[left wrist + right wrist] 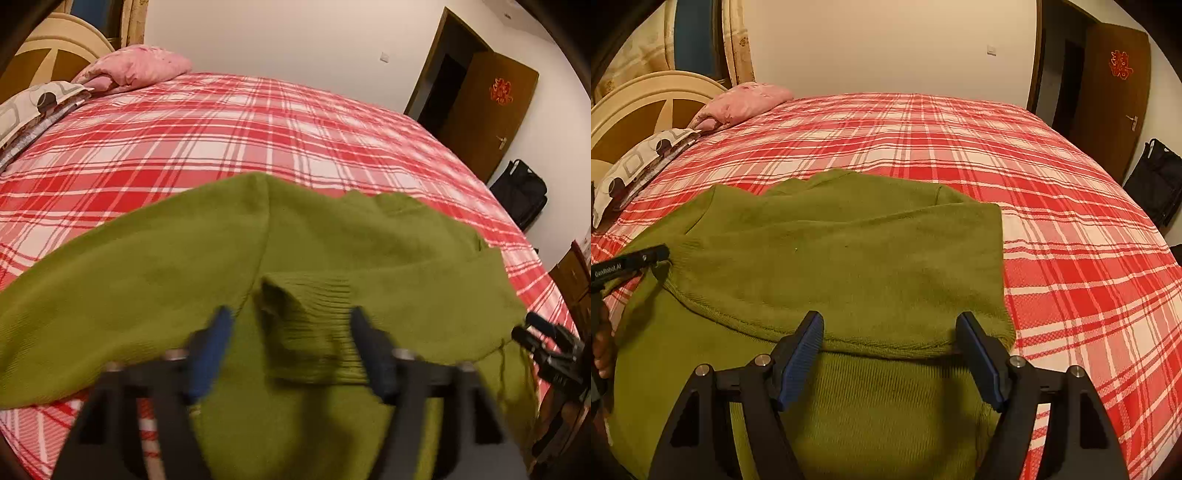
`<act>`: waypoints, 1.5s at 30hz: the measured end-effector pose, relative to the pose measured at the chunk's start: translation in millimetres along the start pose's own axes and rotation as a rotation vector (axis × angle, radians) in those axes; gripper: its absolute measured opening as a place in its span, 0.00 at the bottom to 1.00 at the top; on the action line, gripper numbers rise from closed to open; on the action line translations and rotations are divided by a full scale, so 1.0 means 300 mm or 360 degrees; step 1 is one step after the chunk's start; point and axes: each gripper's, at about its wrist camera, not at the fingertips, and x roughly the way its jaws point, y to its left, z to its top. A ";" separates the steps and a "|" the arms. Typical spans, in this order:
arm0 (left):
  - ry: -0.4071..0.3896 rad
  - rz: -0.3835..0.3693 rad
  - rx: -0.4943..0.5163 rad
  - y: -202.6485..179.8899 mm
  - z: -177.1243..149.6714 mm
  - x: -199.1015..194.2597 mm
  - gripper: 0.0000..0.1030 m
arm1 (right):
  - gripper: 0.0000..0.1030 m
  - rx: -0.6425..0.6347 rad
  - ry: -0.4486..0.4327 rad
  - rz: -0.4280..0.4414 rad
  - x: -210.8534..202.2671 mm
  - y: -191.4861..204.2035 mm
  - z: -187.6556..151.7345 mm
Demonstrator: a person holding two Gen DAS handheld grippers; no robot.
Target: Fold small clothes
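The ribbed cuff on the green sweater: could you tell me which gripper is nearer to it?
Left. The left gripper stands open right over the ribbed cuff, one finger on each side. The right gripper, also open, is off at the sweater's other side, over a folded edge.

Matt green knit sweater (849,258), woven plaid bedsheet (1071,240)

Around the green sweater (849,251), the plaid bedsheet (1071,229) lies flat and bare beyond its far edge and off its right side, so there's wide open room to pass there. To the sweater's far left, the pink pillow (746,101) and the patterned pillow (642,162) pile up against the headboard (639,99), closing off that corner. Past the bed's far right edge from the sweater, a black bag (521,192) stands by the wall.
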 end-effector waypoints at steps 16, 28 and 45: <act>-0.0012 0.0023 0.0076 0.012 -0.006 -0.036 0.09 | 0.73 0.0004 -0.0024 -0.0009 -0.024 -0.033 -0.009; -0.0030 0.0066 0.0134 0.006 -0.049 -0.054 0.57 | 0.73 -0.0086 0.0195 -0.0115 0.019 0.003 -0.011; -0.0174 0.0490 0.0075 0.311 -0.172 -0.306 0.90 | 0.75 -0.0114 0.0146 -0.0009 0.002 0.098 -0.001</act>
